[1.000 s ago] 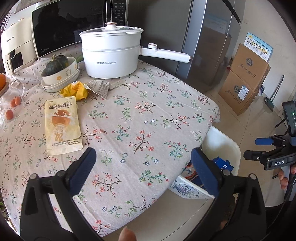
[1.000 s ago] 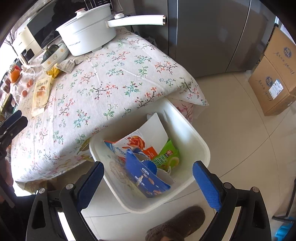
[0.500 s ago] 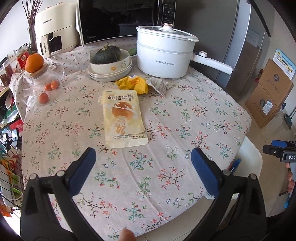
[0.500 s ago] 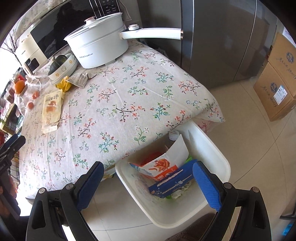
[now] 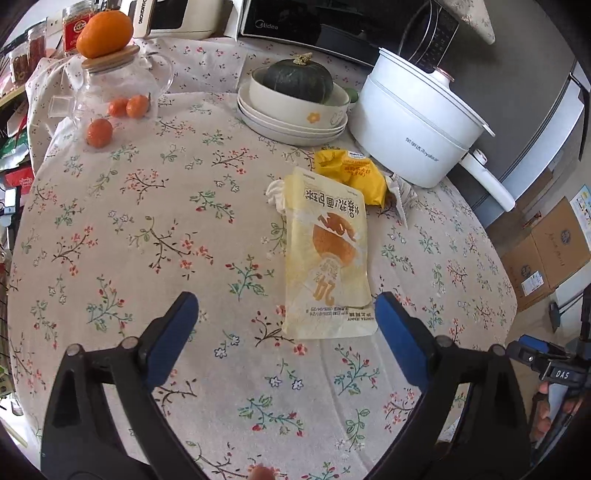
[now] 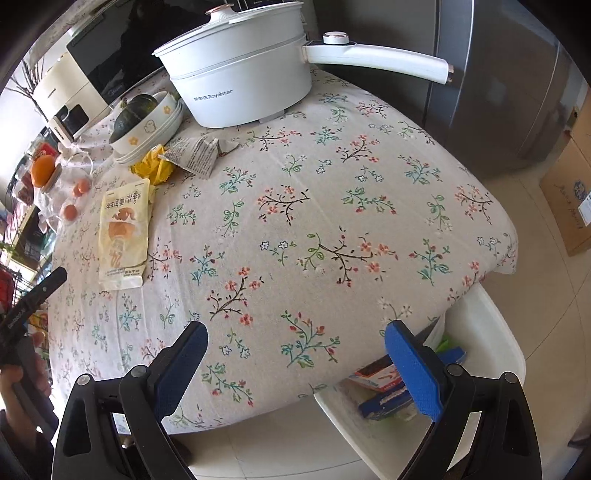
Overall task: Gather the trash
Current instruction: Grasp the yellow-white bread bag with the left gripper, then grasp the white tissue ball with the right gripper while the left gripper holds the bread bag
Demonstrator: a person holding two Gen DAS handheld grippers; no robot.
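Note:
A pale yellow snack bag (image 5: pixel 327 254) (image 6: pixel 123 236) lies flat on the flowered tablecloth, a crumpled yellow wrapper (image 5: pixel 352 173) (image 6: pixel 153 168) and a printed paper wrapper (image 5: pixel 400 194) (image 6: pixel 197 153) just beyond it. My left gripper (image 5: pixel 286 317) hovers over the bag's near end; its jaws are closing but stand wide and touch nothing. My right gripper (image 6: pixel 295 343) hangs open over the table's near edge, empty. The white trash bin (image 6: pixel 495 354) sits on the floor below, holding several cartons.
A white electric pot (image 5: pixel 413 125) with a long handle (image 6: pixel 380 61), stacked bowls with a dark squash (image 5: pixel 295 83), a glass jar with oranges (image 5: pixel 107 92), and a microwave (image 5: pixel 332 22) crowd the table's far side. Cardboard boxes (image 5: pixel 546 251) and a fridge (image 6: pixel 498 74) stand to the right.
My left gripper swung left over the table and closer to the yellow snack bag, its jaws narrowing slightly. My right gripper moved from above the bin to above the table edge.

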